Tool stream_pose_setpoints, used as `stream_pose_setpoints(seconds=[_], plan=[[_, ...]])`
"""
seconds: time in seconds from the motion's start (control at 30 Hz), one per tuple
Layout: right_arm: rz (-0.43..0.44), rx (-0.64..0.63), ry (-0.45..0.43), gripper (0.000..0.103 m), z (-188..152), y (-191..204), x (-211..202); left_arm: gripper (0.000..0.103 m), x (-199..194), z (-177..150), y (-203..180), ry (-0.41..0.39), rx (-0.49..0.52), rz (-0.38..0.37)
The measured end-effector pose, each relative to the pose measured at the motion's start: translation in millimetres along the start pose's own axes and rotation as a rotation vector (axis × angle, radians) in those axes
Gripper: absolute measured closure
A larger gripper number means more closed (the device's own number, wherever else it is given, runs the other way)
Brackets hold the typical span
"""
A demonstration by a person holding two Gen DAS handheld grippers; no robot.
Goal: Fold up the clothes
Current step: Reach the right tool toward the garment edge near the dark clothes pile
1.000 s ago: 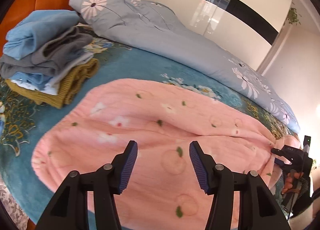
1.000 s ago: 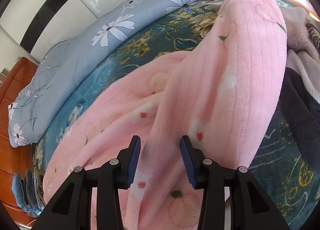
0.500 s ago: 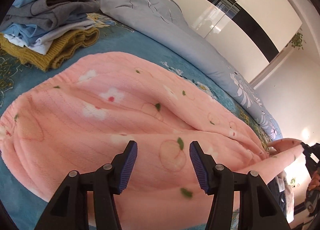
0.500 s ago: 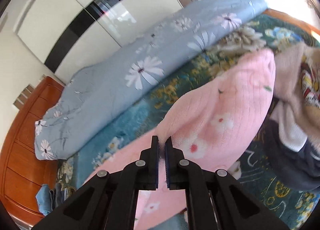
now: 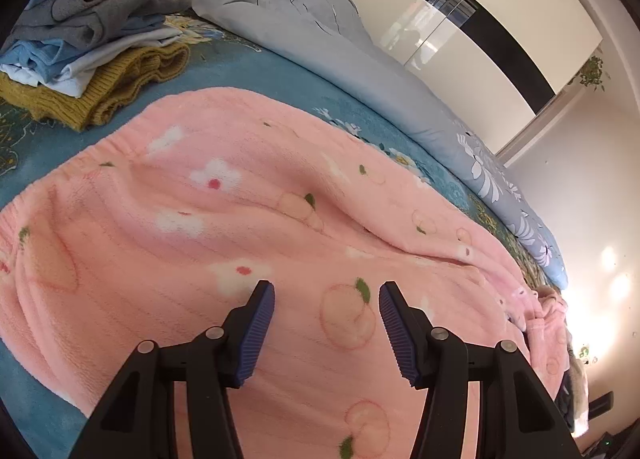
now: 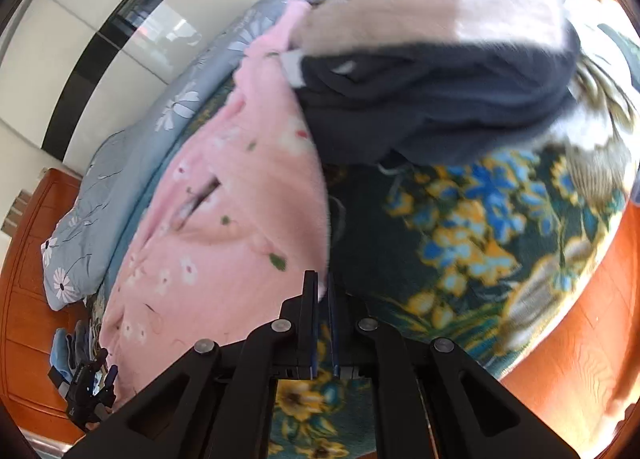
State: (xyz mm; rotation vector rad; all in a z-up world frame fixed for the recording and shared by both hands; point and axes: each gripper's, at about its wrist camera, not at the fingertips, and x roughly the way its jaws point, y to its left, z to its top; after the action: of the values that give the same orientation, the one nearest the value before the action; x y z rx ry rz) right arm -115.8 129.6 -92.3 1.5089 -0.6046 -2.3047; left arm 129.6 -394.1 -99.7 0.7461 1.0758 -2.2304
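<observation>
Since the earlier frame the right claw (image 6: 323,291) has clenched on the pink garment's (image 6: 224,227) edge and swung sideways over the bed (image 6: 460,227), beside a dark garment (image 6: 432,99). Left wrist view: the left claw (image 5: 326,301) hovers released above the pink garment (image 5: 240,211), spread flat near folded clothes (image 5: 92,43).

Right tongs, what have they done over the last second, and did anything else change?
The right tongs shut on the edge of the pink fleece garment and swung sideways with it, toward the dark clothes pile. The left tongs sank a little toward the garment, jaws open as before and holding nothing. The folded stack stayed put.
</observation>
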Motion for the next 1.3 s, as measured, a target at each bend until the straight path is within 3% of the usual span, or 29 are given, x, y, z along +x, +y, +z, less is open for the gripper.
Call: stream_pose_setpoints(seconds=[0.13,0.3,0.33,0.37,0.43,0.6,0.67,0.77,0.8,0.87,0.93,1.03,1.2,1.3], plan=[[0.0,0.031,-0.044,0.096,7.8,-9.4,-8.5,0.044,-4.6,-1.1,-4.0,-0.015,0.026,-0.013],[-0.008,-0.189,-0.148,0.095,43.4,49.3,-23.8,0.042,4.2,-4.5,-16.8,0.002,0.068,-0.018],[-0.005,-0.244,-0.153,0.083,49.5,64.0,-20.7,0.042,6.8,-5.3,-19.2,0.008,0.075,-0.018],[0.002,-0.314,-0.14,0.057,54.2,82.3,-10.4,0.041,8.5,-6.2,-20.9,0.014,0.082,-0.019],[-0.035,-0.423,-0.128,0.043,61.9,114.3,19.4,0.041,11.0,-7.2,-23.9,0.022,0.096,-0.017],[-0.271,-0.632,-0.022,0.043,67.2,160.8,115.4,0.038,16.6,-6.4,-23.0,0.05,0.097,-0.019],[-0.348,-0.653,-0.012,0.043,70.4,164.5,139.9,0.037,19.5,-6.3,-21.0,0.061,0.089,-0.016],[-0.391,-0.651,-0.002,0.044,73.6,159.1,153.6,0.037,22.9,-6.3,-21.7,0.066,0.086,-0.009],[-0.404,-0.651,-0.004,0.048,74.4,157.6,154.6,0.037,23.4,-7.1,-22.5,0.065,0.089,-0.005],[-0.431,-0.65,-0.017,0.084,76.7,155.1,148.9,0.037,24.9,-9.0,-24.1,0.066,0.096,0.004],[-0.391,-0.622,-0.013,0.094,85.9,151.9,135.3,0.037,26.3,-10.5,-24.3,0.07,0.101,0.012],[-0.302,-0.547,-0.076,0.096,109.8,147.8,92.3,0.037,27.1,-11.3,-23.7,0.07,0.096,0.008],[-0.173,-0.405,-0.304,0.096,163.9,129.2,-19.7,0.037,28.3,-11.0,-20.9,0.07,0.081,-0.001],[-0.134,-0.331,-0.43,0.096,172.8,96.3,-70.8,0.037,26.9,-11.3,-19.2,0.068,0.074,-0.008]])
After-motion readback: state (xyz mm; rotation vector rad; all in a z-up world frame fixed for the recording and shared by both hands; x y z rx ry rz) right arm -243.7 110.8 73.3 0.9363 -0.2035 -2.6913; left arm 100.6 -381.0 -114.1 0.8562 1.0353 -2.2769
